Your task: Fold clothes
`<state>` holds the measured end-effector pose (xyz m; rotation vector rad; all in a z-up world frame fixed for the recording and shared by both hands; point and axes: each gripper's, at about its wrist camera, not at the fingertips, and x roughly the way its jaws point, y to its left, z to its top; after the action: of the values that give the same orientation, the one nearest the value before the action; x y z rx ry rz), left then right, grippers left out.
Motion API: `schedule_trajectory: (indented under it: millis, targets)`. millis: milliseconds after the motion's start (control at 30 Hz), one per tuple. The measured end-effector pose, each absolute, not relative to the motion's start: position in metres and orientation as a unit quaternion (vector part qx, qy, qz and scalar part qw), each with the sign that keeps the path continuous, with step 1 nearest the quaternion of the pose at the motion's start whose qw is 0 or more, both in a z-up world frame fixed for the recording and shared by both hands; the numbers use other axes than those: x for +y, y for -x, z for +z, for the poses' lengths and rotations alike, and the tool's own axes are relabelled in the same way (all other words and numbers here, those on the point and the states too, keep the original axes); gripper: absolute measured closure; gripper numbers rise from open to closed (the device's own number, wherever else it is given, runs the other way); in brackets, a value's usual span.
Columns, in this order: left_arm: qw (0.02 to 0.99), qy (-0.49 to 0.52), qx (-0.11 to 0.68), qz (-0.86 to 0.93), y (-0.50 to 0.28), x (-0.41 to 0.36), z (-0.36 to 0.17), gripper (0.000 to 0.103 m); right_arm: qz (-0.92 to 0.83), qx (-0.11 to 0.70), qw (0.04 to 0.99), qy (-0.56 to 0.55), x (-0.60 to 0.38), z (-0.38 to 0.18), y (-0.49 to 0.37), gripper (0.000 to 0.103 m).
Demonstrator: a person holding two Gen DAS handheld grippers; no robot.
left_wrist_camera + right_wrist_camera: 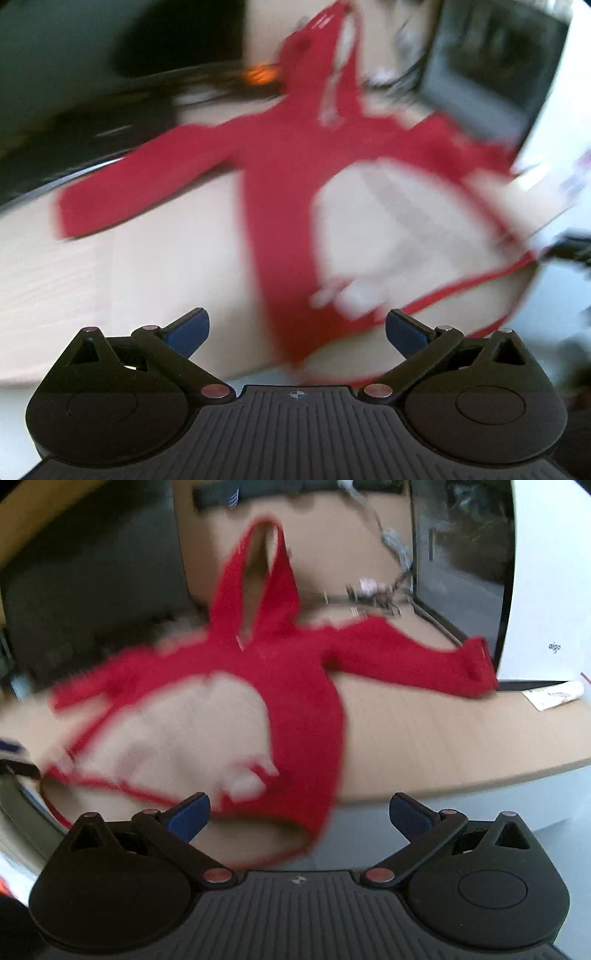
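Note:
A red hooded garment with a pale front panel [280, 173] lies spread on the light wooden table [129, 266], sleeves out to both sides and hood toward the far side. Both views are blurred by motion. My left gripper [297, 330] is open and empty, just above the garment's near hem. My right gripper [299, 814] is open and empty over the hem of the same garment [306, 709], near the table's front edge [461, 781]. One sleeve [417, 657] reaches to the right.
A white box [546, 590] stands at the right end of the table with a white tube [554, 696] beside it. A dark chair [92, 590] is behind on the left. Cables and small items [384, 590] lie at the back.

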<state>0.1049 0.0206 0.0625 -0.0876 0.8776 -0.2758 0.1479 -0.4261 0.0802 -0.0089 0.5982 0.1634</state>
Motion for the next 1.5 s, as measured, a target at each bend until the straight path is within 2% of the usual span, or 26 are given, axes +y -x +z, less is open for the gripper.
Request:
schedule_trajectory:
  millis: [100, 200, 433, 700, 967, 1167, 1500]
  targets:
    - [0.890, 0.090, 0.413, -0.170, -0.143, 0.017, 0.066, 0.000, 0.101, 0.296, 0.947, -0.069, -0.430, 0.090, -0.149, 0.000]
    - [0.887, 0.104, 0.417, -0.170, -0.188, 0.002, 0.053, 0.000, 0.107, 0.298, 0.941, -0.120, -0.405, 0.086, -0.187, 0.000]
    - [0.855, 0.124, 0.481, -0.148, -0.247, -0.019, 0.005, 0.000, 0.068, 0.401, 0.891, -0.201, -0.356, 0.031, -0.264, 0.000]
    - [0.858, 0.086, 0.484, -0.148, -0.248, -0.030, 0.000, 0.000, 0.078, 0.437, 0.885, -0.141, -0.336, 0.009, -0.252, 0.000]
    - [0.868, 0.136, 0.464, -0.117, -0.247, -0.026, 0.000, 0.000, 0.113, 0.457, 0.877, -0.094, -0.334, 0.012, -0.264, 0.000]
    - [0.876, 0.124, 0.459, -0.080, -0.243, -0.037, 0.001, 0.000, 0.156, 0.461, 0.871, -0.066, -0.337, 0.013, -0.269, 0.000]
    - [0.880, 0.022, 0.471, -0.065, -0.240, -0.063, 0.000, 0.000, 0.206, 0.457, 0.864, -0.054, -0.347, 0.016, -0.269, 0.000]
